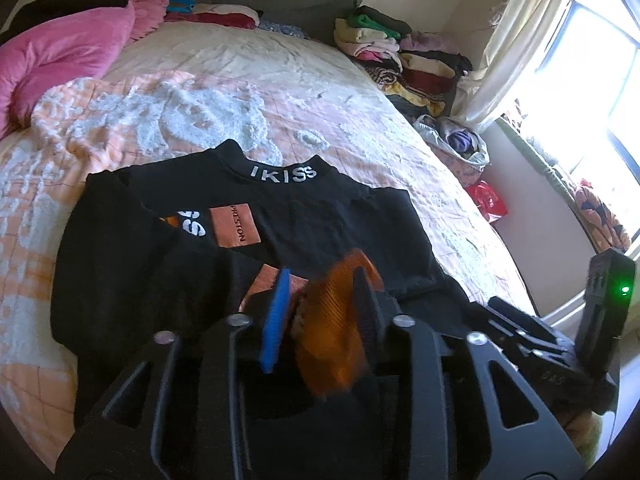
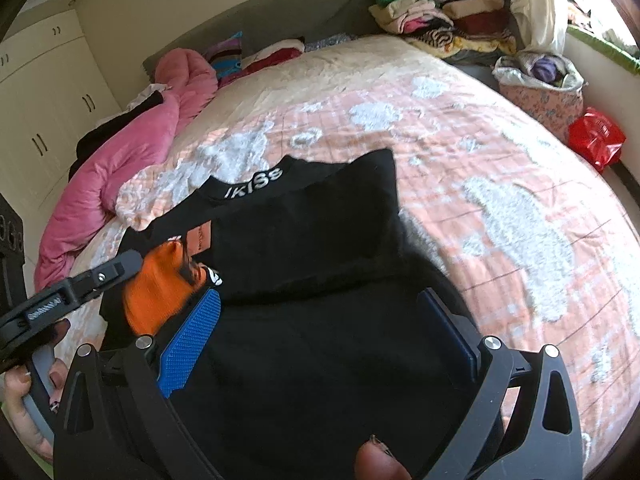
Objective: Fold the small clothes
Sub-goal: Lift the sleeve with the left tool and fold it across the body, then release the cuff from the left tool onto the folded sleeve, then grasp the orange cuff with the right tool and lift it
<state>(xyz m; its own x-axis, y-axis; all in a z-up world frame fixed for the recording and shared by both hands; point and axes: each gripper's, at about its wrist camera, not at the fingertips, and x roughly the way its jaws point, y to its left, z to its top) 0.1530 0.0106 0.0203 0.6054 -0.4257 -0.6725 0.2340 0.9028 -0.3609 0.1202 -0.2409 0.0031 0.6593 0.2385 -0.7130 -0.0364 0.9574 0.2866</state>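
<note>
Black knit fabric fills the middle of both views: a small sweater (image 1: pixel 280 216) lies flat on the bed (image 1: pixel 360 92), its collar printed with white "IKISS" lettering and pointing away from the cameras. A rectangular salmon patch (image 1: pixel 235 227) with dark text sits on the chest, and one black sleeve is folded across the body from the left side.

The left gripper (image 1: pixel 320 300) stands over the near hem with its jaws partly apart. Its blue pad (image 1: pixel 276 316) has a fine ribbed face, and a ribbed orange cuff (image 1: pixel 336 328) sits loosely in the gap beside it, blurred; the pads do not look pressed onto it. In the right wrist view that same cuff (image 2: pixel 160 292) shows as bright orange ribbing just past the left gripper's black finger.

The right gripper (image 2: pixel 324 340) has its jaws spread wide, with the sweater's black lower part lying between a studded blue pad (image 2: pixel 192 340) and a darker one on the other side, neither one pinching the cloth. A fingertip (image 2: pixel 376 460) shows at the bottom edge.

The bedspread is quilted, peach with tufted white patches. A puffy pink quilt (image 1: pixel 52 52) is bunched at the left, and stacks of folded clothes (image 1: pixel 400 52) sit beyond the bed's far corner near a pale curtain (image 1: pixel 516 40).
</note>
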